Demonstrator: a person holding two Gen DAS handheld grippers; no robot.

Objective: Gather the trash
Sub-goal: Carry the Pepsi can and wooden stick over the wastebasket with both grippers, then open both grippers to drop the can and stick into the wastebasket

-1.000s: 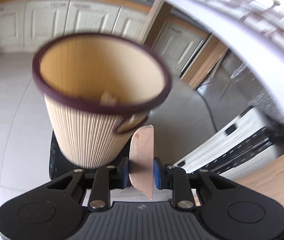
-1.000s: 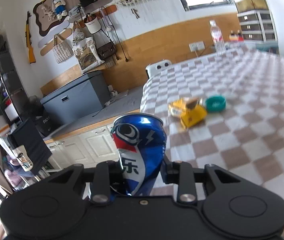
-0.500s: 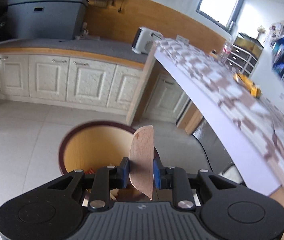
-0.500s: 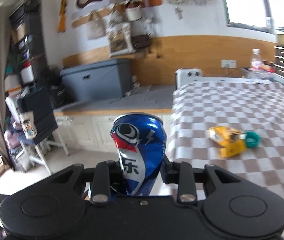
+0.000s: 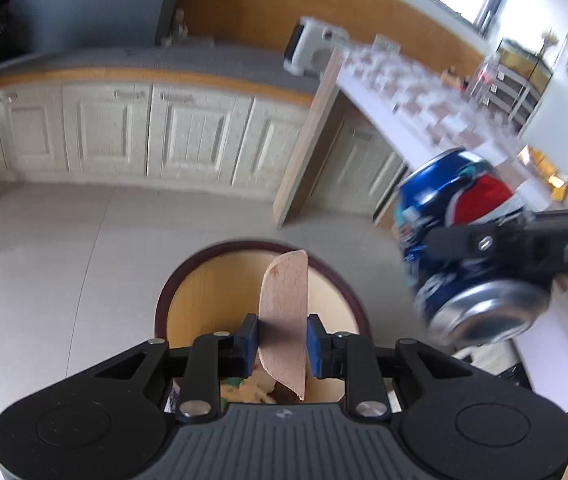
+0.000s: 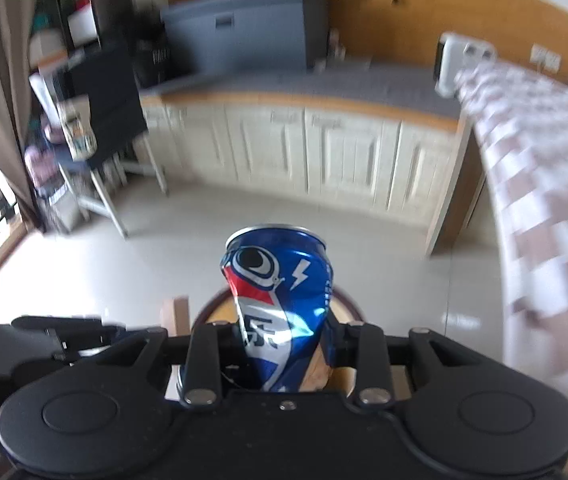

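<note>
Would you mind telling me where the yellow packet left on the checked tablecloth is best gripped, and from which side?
The yellow packet shows only as a small blur on the checked tablecloth, so its shape is unclear. It seems to lie low; I would probably come from above and pinch across its narrower width.

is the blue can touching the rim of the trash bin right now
Apart. In the left wrist view the blue can hangs in the right claw, floor visible between it and the bin rim.

The dented blue can (image 6: 280, 312) is showing a red, white and blue globe emblem, a white lightning bolt at two o'clock from it, and a white Chinese character "乐" low on its side. Other lettering is blurring beyond reading.
</note>
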